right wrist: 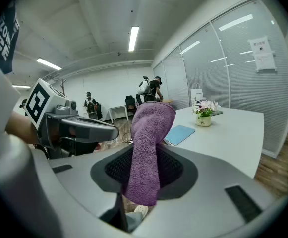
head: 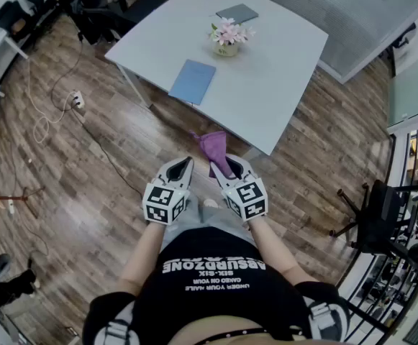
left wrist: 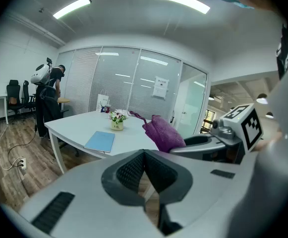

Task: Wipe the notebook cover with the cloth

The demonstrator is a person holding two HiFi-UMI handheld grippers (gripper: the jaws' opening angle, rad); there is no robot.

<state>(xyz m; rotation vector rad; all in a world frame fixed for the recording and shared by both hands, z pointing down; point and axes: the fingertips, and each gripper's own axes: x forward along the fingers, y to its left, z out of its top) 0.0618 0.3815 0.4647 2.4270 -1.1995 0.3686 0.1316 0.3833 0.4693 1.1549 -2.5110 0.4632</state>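
Cloth [right wrist: 144, 152] is pinched in the closed jaws of the right gripper [head: 228, 167]; the left gripper [head: 180, 168] beside it has its jaws together on nothing. The notebook [head: 192, 81] lies on the table [head: 280, 85] well ahead of both grippers, so seemingly only the pickup is done; approach and all wiping remain.

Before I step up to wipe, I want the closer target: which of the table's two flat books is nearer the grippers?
The light blue notebook, on the near side; the grey book lies beyond the flower pot.
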